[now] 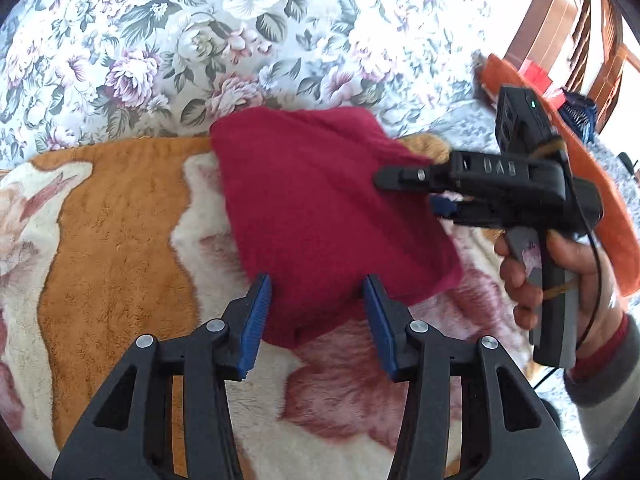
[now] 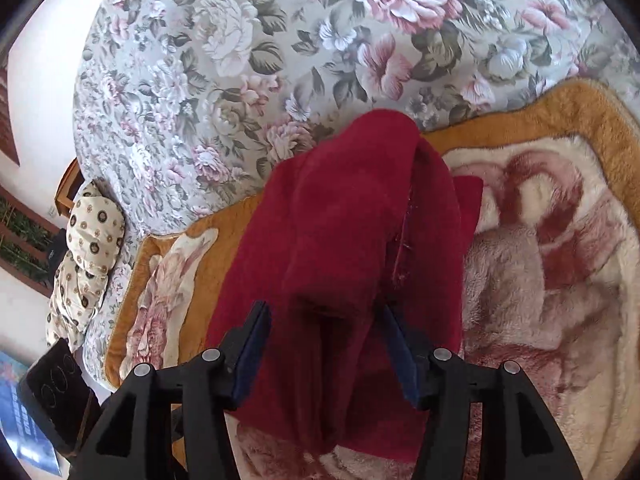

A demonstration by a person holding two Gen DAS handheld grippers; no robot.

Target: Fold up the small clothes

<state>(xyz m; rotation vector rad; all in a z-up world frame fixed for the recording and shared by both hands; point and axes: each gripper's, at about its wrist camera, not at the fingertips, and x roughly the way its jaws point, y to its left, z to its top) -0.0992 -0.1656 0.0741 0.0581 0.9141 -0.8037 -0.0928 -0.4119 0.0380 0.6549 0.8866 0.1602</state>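
On the plush blanket [image 1: 112,220], at twelve o'clock from our left hand-held gripper [image 1: 318,312], jaws apart, lies the red garment [image 1: 320,208]. Our right hand-held gripper [image 2: 326,344], spread, straddles a raised fold; closing comes next, we judge.

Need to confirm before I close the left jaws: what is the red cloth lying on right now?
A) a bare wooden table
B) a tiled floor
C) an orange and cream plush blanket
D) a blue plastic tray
C: the red cloth rests on the plush blanket, orange and cream, which lies over a floral bedspread.
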